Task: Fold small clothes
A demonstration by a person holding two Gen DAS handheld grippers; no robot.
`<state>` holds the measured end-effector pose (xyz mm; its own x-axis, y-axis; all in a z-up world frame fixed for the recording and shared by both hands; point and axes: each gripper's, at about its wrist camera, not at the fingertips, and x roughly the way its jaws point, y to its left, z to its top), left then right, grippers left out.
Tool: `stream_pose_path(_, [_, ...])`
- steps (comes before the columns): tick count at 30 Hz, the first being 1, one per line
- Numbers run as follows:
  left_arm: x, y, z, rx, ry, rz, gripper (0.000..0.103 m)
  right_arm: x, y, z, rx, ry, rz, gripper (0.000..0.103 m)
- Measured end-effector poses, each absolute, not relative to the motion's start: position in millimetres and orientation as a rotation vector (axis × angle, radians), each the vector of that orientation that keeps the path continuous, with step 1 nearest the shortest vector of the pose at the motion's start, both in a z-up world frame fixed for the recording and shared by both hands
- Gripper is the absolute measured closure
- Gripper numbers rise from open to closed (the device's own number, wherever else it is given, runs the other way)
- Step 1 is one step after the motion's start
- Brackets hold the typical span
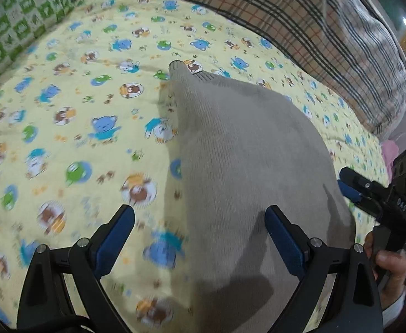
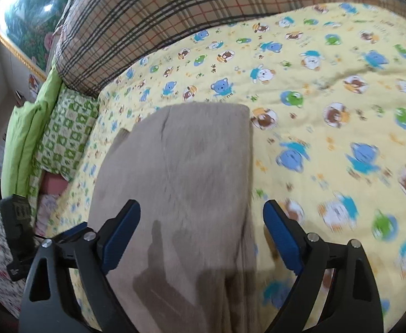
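A beige knitted garment (image 1: 244,149) lies flat on the yellow cartoon-bear sheet (image 1: 64,105). One narrow ribbed end of it points toward the far side of the bed. My left gripper (image 1: 200,216) hovers open over its left edge, one blue pad above the knit and the other above the sheet. In the right wrist view the garment (image 2: 180,166) shows a straight folded edge on its right side. My right gripper (image 2: 201,211) stands open over that edge with nothing between its pads. The left wrist view also catches the right gripper (image 1: 352,191) at the garment's right side, held by a hand (image 1: 391,260).
A plaid quilt (image 1: 300,14) is piled along the far side of the bed. A green checked pillow (image 2: 67,136) and a lime pillow (image 2: 28,138) lie at one end. A pink cloth (image 1: 391,149) lies past the sheet's edge. A framed picture (image 2: 28,22) hangs on the wall.
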<state>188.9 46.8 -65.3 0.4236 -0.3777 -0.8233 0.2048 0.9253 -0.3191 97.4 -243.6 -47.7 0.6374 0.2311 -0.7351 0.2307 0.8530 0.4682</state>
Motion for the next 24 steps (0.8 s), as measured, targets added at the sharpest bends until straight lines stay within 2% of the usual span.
stream_pose_path(5, [235, 39, -74, -0.24, 1.107, -0.414, 0.008, 127, -259, -56, 0.611, 0.888, 0.018, 0.039])
stream_pose_path(7, [254, 36, -79, -0.267, 1.123, -0.427, 0.008, 139, -263, -61, 0.619, 0.895, 0.024, 0.045])
stream_pose_path(9, [270, 35, -86, -0.303, 1.127, -0.435, 0.014, 147, -266, -64, 0.628, 0.893, 0.036, 0.057])
stream_pose_path(10, [276, 37, -89, -0.327, 1.114, -0.447, 0.029, 150, -265, -65, 0.628, 0.89, 0.048, 0.068])
stream_pose_path(11, [279, 36, -91, -0.352, 1.101, -0.478, 0.048, 153, -263, -64, 0.617, 0.889, 0.051, 0.073])
stream_pose_path(13, [276, 34, -88, -0.358, 1.062, -0.506, 0.061, 155, -257, -60, 0.579, 0.879, 0.077, 0.084])
stream_pose_path(16, [250, 30, -69, -0.252, 0.938, -0.483, 0.072, 152, -238, -36, 0.521, 0.787, 0.217, 0.087])
stream_pose_path(18, [239, 32, -64, -0.235, 0.904, -0.465, 0.073, 143, -215, -14, 0.444, 0.71, 0.343, 0.091])
stream_pose_path(20, [243, 35, -67, -0.229, 0.909, -0.46, 0.074, 145, -204, -9, 0.358, 0.74, 0.277, 0.092])
stream_pose_path(24, [254, 32, -69, -0.201, 0.925, -0.465, 0.073, 157, -244, -37, 0.433, 0.817, 0.05, 0.094])
